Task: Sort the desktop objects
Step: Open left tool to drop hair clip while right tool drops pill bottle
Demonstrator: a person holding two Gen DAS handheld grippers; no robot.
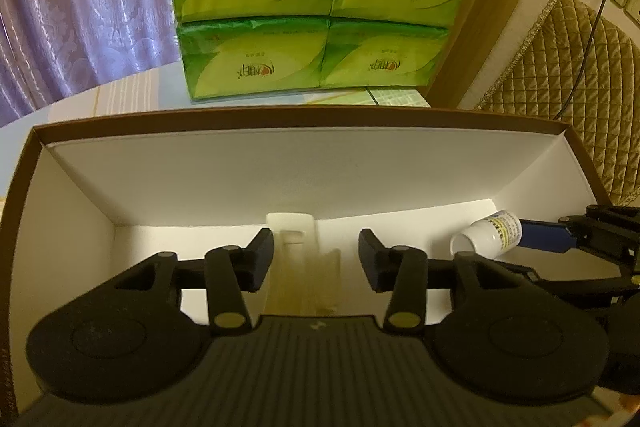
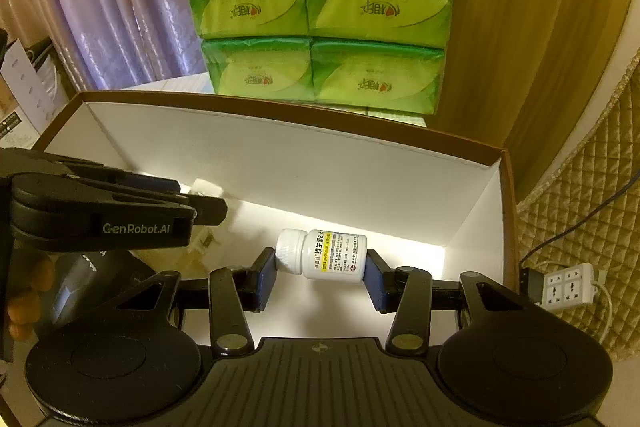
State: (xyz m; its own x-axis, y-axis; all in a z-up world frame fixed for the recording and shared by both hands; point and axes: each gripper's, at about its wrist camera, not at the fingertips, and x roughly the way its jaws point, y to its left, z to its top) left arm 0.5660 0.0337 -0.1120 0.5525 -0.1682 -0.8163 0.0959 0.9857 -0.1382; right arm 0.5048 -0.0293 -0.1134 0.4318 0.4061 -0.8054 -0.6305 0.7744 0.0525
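The right hand-held gripper point(image 2: 320, 267) clamps a white pill bottle point(image 2: 322, 254) sideways, low inside the white-lined box point(image 2: 280, 163). The left hand-held gripper point(image 1: 316, 259) stands open over a pale packet point(image 1: 298, 259), possibly a clear plastic sleeve.

Inside the brown-rimmed white cardboard box point(image 2: 472, 187), the white plastic pill bottle point(image 2: 324, 255) lies on its side toward the right wall, the pale translucent plastic packet point(image 1: 298, 259) lies left of it near the far wall, and stacked green tissue packs point(image 2: 320, 15) stand behind the box.
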